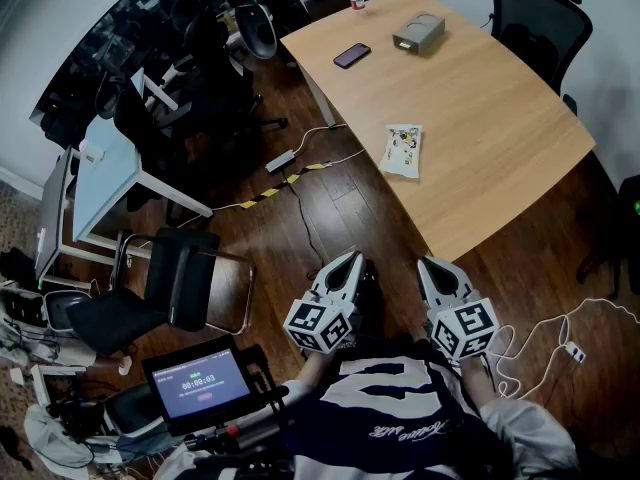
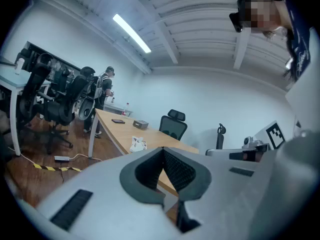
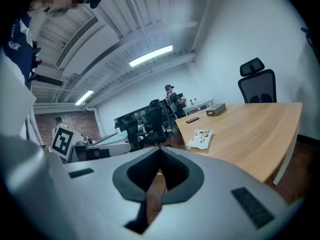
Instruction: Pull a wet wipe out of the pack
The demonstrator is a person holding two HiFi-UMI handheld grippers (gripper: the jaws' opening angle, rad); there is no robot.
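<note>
left gripper (image 1: 350, 259) and right gripper (image 1: 432, 266) are hanging closed, empty — well apart from the wipe pack (image 1: 403, 151); advising one pinning it, the other pulling.

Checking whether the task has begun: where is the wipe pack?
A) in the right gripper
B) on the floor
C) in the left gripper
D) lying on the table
D: the wipe pack lies on the table near its edge, with the left gripper and right gripper both shut, empty, short of it.
</note>
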